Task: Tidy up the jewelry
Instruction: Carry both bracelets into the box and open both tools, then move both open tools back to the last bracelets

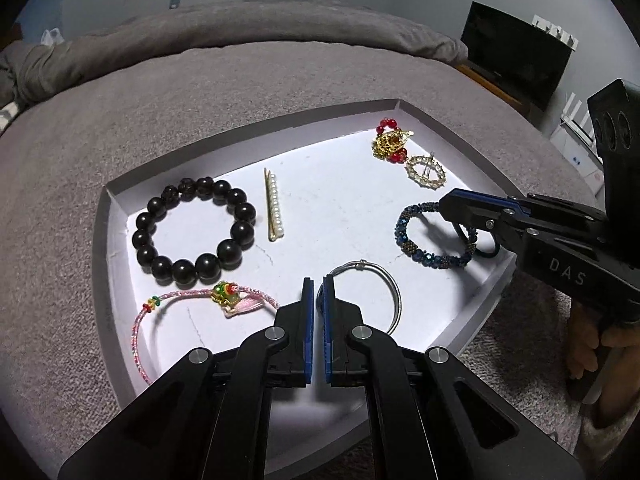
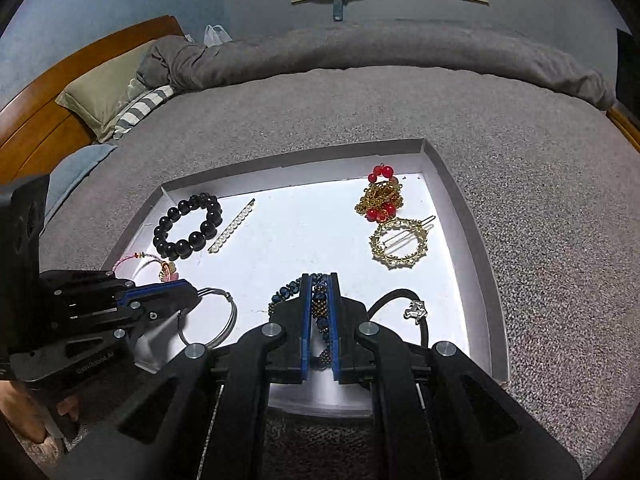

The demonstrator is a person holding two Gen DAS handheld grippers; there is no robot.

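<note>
A white shallow tray (image 1: 116, 216) (image 2: 476, 280) lies on a grey bed. In it are a black bead bracelet (image 1: 194, 232) (image 2: 188, 226), a pearl hair clip (image 1: 274, 206) (image 2: 232, 226), a pink cord bracelet (image 1: 180, 300), a red and gold piece (image 1: 390, 142) (image 2: 380, 196), a round gold clip (image 1: 426, 172) (image 2: 400, 242) and a silver bangle (image 1: 384, 284) (image 2: 224, 316). My left gripper (image 1: 318, 284) (image 2: 194, 294) is shut on the silver bangle's near edge. My right gripper (image 2: 320, 280) (image 1: 446, 204) is shut on a blue beaded bracelet (image 1: 424, 240) (image 2: 320, 304).
A black hair tie with a silver charm (image 2: 416, 308) lies at the tray's near right. A rolled grey blanket (image 1: 240, 32) and pillows (image 2: 108, 88) lie at the far side of the bed. A dark monitor (image 1: 516, 52) stands at the right.
</note>
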